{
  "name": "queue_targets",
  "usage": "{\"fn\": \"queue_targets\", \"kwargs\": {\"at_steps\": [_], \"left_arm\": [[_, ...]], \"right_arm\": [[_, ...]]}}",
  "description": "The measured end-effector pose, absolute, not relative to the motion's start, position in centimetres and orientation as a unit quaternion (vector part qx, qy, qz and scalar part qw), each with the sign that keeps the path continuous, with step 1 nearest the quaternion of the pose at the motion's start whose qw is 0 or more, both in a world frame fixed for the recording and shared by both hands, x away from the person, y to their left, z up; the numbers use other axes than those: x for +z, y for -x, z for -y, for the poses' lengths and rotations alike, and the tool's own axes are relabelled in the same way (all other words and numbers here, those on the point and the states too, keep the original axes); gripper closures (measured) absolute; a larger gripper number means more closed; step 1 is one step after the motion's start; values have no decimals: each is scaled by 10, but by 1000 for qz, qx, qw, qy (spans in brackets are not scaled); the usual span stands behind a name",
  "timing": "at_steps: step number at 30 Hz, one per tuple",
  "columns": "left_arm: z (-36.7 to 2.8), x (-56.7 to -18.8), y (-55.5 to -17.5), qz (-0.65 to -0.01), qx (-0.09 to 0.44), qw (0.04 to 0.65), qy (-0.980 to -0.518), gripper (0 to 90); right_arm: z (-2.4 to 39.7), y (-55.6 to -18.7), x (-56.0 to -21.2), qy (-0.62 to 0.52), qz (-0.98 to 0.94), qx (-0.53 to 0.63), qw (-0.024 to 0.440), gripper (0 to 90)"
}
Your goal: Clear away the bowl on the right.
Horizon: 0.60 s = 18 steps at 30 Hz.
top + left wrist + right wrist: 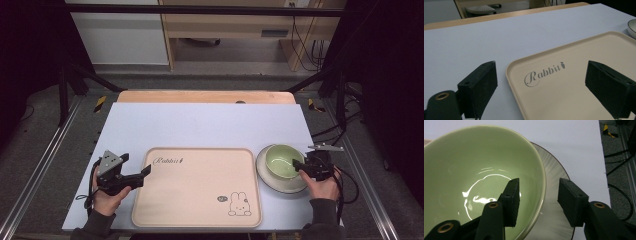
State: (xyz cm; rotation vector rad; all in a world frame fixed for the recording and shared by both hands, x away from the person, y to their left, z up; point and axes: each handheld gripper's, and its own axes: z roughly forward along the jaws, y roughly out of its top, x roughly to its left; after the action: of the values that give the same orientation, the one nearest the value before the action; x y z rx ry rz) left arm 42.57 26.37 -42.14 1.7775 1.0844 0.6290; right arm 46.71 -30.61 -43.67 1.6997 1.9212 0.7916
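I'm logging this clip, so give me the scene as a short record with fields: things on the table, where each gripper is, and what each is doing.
surface: pale sheet over a wooden table
tray: beige, bare, rabbit drawing, in the middle
bowl: green, sits on a plate right of the tray
right gripper: jaws straddle the bowl's wall, one inside, one outside; pads not yet pressing
left gripper: jaws wide apart at the tray's left corner, holding nothing
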Motion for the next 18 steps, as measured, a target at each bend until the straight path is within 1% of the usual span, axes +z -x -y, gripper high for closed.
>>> {"fn": "queue_targets", "kwargs": {"at_steps": [9,18], "left_arm": [[-263,-423,-426,-443,255,462,-725,104],[-263,-423,-427,-442,255,460,-726,104]], "right_arm": [[308,-471,-438,-631,-696,283,194,657],[308,-475,-438,-640,-693,282,175,743]]}}
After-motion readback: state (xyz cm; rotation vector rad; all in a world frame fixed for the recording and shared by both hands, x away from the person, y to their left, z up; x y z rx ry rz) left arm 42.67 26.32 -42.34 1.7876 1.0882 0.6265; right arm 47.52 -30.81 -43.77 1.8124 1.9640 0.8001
